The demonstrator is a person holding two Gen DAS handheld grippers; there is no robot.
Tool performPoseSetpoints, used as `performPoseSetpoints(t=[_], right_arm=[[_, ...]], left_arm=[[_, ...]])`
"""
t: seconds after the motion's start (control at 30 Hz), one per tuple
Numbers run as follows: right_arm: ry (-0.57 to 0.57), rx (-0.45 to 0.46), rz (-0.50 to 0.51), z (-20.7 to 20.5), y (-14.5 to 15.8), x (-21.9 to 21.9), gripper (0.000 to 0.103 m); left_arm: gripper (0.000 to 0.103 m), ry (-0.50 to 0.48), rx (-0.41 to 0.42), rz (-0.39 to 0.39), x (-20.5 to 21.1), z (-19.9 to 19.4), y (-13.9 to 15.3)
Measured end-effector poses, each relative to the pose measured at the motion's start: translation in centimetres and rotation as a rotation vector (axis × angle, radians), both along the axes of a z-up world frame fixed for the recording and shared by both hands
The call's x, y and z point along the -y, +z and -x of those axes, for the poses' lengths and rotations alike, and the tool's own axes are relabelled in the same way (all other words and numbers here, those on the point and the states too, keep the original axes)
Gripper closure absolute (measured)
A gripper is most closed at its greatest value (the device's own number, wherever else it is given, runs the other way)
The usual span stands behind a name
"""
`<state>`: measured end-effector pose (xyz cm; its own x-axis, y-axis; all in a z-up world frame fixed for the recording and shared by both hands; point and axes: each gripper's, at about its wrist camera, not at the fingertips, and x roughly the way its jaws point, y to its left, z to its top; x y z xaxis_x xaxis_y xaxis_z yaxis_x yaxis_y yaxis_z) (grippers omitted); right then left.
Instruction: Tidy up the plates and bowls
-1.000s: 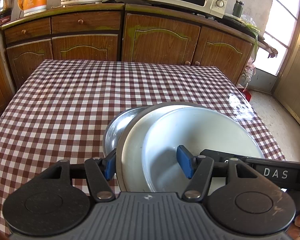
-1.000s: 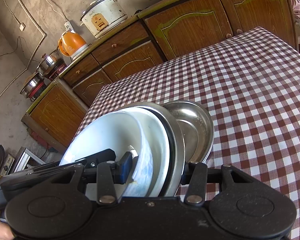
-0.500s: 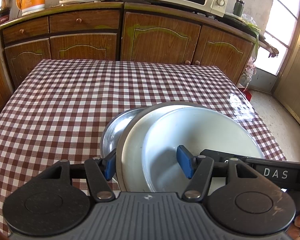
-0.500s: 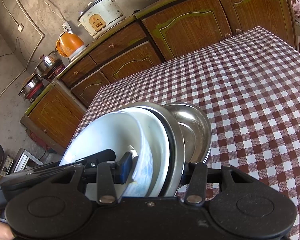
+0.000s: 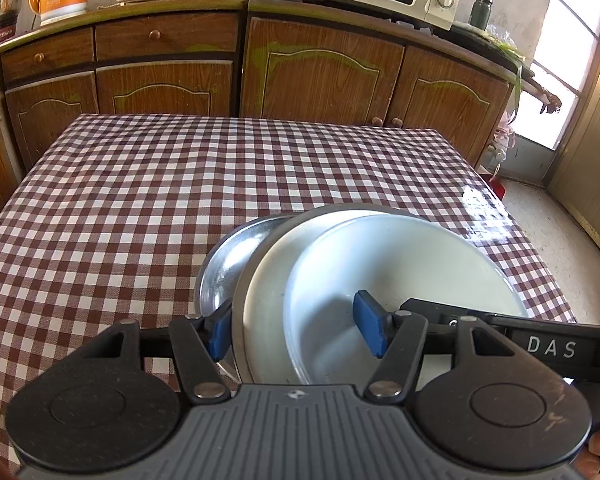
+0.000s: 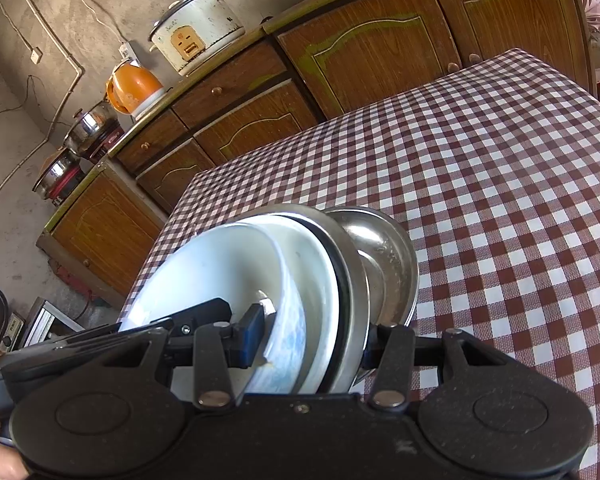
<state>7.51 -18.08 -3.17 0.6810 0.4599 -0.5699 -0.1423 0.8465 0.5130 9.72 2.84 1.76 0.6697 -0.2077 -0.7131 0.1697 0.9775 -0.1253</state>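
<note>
Between the jaws, a white plate (image 5: 400,264) with a blue-mottled underside, a silver steel bowl (image 6: 384,264) behind it; ahead of them, maroon-and-white checked worktop (image 5: 180,184), blue pads (image 5: 370,328).

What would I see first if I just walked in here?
A stack of dishes standing on edge at the near end of the checked tablecloth, squeezed between the left gripper and the right gripper: white plates in front, a shiny steel bowl behind. Next, the orange kettle on the counter.
</note>
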Motion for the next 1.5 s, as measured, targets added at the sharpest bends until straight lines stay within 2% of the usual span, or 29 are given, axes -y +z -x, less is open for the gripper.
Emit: performPoseSetpoints(t=[1.4,1.43,1.5], right_arm=[[0.015,-0.018,-0.020,-4.0,-0.6,-1.0,0.049],[0.015,-0.019,-0.020,-4.2,-0.6,-1.1,0.049],[0.019,-0.009,0.010,-4.4,-0.5,-1.6,0.049]], left_arm=[[0.040,0.007,-0.016,-0.015,-1.4,-3.3,-0.8],[0.040,0.008,-0.013,-0.026,-1.4,-3.3,-0.9],[0.043,0.004,0.016,-0.097,-0.5,-3.0,-0.9]])
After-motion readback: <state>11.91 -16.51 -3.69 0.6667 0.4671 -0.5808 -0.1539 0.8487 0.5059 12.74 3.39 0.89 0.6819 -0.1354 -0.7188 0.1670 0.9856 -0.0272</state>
